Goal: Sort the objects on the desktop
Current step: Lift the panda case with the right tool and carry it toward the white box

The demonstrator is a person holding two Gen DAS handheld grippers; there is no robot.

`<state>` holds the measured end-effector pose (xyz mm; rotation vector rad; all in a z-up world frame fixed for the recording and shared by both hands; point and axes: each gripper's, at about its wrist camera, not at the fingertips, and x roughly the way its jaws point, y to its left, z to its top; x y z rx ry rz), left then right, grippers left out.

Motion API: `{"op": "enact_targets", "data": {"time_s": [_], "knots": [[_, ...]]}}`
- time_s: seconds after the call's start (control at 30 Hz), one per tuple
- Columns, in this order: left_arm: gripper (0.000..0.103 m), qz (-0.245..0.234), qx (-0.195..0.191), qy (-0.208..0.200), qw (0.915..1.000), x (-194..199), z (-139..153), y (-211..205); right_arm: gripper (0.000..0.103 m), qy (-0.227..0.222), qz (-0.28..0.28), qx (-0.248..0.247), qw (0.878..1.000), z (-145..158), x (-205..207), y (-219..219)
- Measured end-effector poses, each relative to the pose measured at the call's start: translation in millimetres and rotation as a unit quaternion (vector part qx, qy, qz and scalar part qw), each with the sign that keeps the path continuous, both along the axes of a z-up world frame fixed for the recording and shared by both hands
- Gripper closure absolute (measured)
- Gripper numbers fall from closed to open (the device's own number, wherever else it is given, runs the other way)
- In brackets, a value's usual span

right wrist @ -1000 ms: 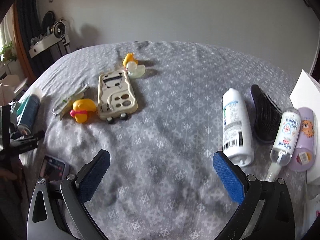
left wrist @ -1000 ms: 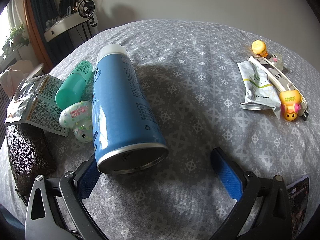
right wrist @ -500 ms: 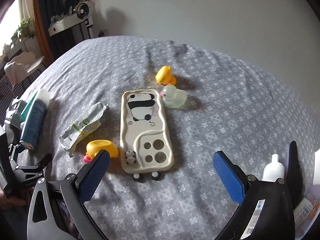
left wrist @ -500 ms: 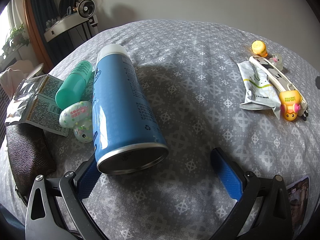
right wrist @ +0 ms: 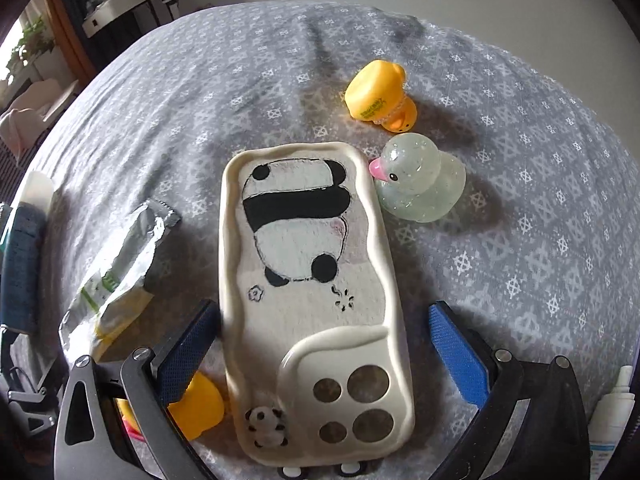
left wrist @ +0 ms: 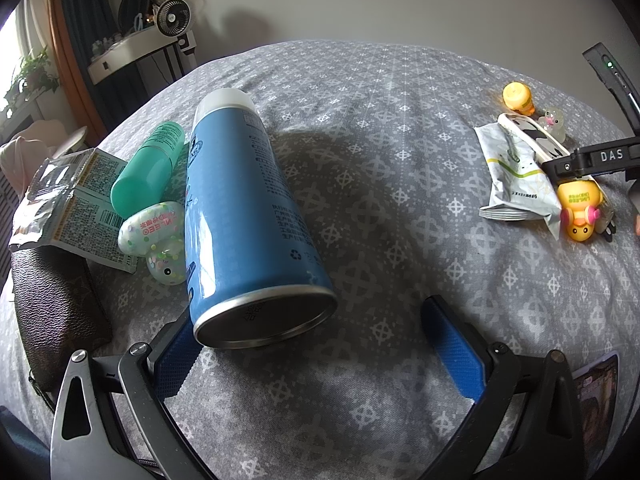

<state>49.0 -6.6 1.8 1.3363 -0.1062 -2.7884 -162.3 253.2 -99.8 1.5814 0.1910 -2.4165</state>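
Observation:
My right gripper (right wrist: 322, 344) is open with its blue fingers on either side of the cream panda phone case (right wrist: 308, 272), which lies flat on the grey patterned cloth (right wrist: 520, 240). A yellow duck (right wrist: 378, 96) and a clear glitter duck (right wrist: 420, 184) sit beyond the case. Another yellow duck (right wrist: 200, 406) lies by the left finger. My left gripper (left wrist: 316, 350) is open and empty, with the blue spray can (left wrist: 244, 216) lying on its side against the left finger (left wrist: 176, 356).
A white foil packet (right wrist: 116, 276) lies left of the case. Left of the can are a green bottle (left wrist: 150, 168), a small oval capsule (left wrist: 154, 226), foil sachets (left wrist: 68, 196) and a brown pouch (left wrist: 56, 312). A white bottle (right wrist: 612, 412) sits at far right.
My right gripper has moved forward and down over the phone case, which now lies between its fingers. The left gripper and the blue can have not moved.

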Motion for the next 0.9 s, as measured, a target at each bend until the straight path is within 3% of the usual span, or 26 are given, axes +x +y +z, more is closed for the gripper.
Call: {"op": "enact_targets", "data": {"time_s": [0.23, 0.33, 0.6, 0.9], "knots": [[0.0, 0.0, 0.001, 0.0, 1.0, 0, 0, 0, 0.0, -0.003, 0.011, 0.015, 1.0, 0, -6, -5], [0.0, 0.0, 0.0, 0.0, 1.0, 0, 0, 0, 0.017, 0.011, 0.015, 0.01, 1.0, 7, 4, -1], [0.0, 0.0, 0.0, 0.0, 1.0, 0, 0, 0, 0.019, 0.049, -0.016, -0.021, 0.998, 25, 52, 25], [0.0, 0.0, 0.001, 0.0, 1.0, 0, -1, -1, 0.019, 0.133, -0.088, -0.081, 0.984, 94, 135, 95]]}}
